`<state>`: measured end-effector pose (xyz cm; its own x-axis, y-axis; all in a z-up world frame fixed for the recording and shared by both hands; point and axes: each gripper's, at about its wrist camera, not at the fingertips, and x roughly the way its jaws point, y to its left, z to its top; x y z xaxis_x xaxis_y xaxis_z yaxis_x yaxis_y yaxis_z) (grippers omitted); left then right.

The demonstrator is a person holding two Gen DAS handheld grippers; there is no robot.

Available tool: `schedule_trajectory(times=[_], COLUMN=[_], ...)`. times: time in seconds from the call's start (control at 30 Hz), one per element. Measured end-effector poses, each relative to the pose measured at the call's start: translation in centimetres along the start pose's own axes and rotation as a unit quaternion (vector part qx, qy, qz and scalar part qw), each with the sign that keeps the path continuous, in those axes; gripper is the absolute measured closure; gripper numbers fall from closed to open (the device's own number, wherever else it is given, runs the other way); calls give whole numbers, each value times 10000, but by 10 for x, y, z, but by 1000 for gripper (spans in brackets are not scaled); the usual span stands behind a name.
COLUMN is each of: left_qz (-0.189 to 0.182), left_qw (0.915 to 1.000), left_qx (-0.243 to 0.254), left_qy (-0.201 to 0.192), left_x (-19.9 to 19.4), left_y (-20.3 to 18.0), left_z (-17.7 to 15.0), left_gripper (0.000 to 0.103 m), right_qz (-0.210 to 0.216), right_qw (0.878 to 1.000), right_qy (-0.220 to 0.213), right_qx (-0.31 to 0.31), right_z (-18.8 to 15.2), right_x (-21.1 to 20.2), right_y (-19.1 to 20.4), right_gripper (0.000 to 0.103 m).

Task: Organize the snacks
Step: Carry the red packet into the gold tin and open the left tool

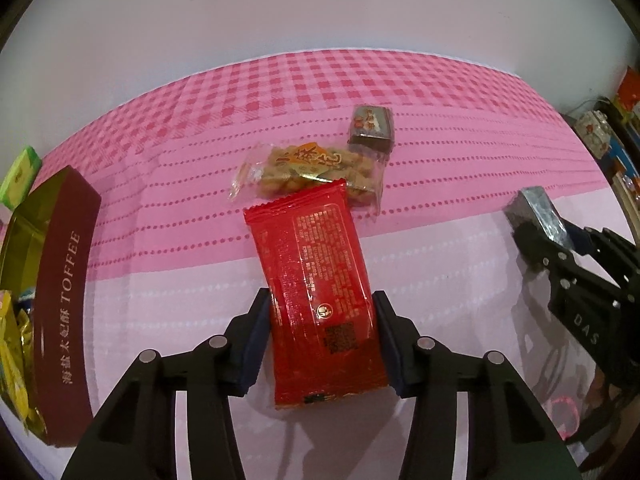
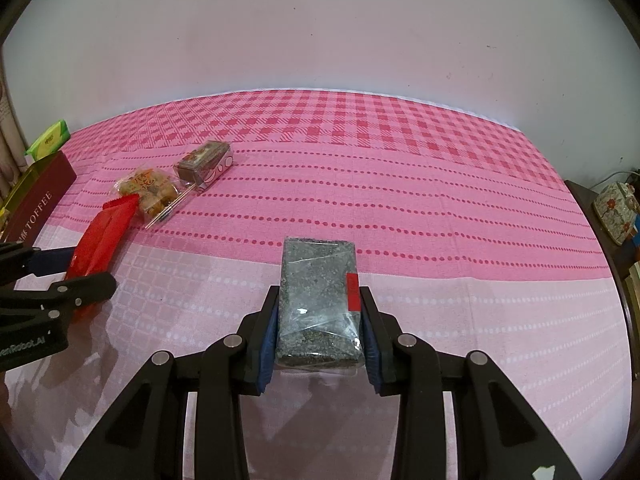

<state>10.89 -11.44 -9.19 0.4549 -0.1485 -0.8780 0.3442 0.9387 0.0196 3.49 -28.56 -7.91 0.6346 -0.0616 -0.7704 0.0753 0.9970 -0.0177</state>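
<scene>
Snacks lie and hang over a pink checked tablecloth (image 2: 400, 168) that covers the table. The left gripper (image 1: 320, 340) has its jaws closed onto a red packet (image 1: 320, 300), pressing on both long edges; the packet's far end points toward a clear bag of golden puffed snacks (image 1: 308, 172) resting on the cloth just beyond it, though whether the two touch cannot be told. Behind that bag, just beside it, sits a small dark wrapped cake (image 1: 371, 126). At the left edge stands a maroon toffee box (image 1: 64, 280), open, with yellow wrapped sweets (image 1: 14, 360) inside, and a green carton (image 1: 20, 176) lies behind it. The right gripper (image 2: 320, 332) has its jaws closed onto a grey speckled bar in clear wrap (image 2: 318, 300), gripped on both sides, out over the paler near part of the cloth, well apart from the other snacks.
</scene>
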Motion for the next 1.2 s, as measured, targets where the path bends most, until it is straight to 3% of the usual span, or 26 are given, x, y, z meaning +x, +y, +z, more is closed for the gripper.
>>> schedule_trajectory(times=[0.7, 1.2], left_qz=[221, 737], left_qw=[9994, 9952], left_qx=[-16, -327], left_qy=[-267, -556], left_x=[-49, -103], left_y=[32, 114], left_z=[-10, -8], left_gripper=[53, 53], right_qz=[-1, -12], right_qw=[10000, 10000], right_qy=[2, 4], right_qx=[-1, -6], right_z=[0, 1], right_x=[0, 0], right_y=[0, 0], right_gripper=[70, 70])
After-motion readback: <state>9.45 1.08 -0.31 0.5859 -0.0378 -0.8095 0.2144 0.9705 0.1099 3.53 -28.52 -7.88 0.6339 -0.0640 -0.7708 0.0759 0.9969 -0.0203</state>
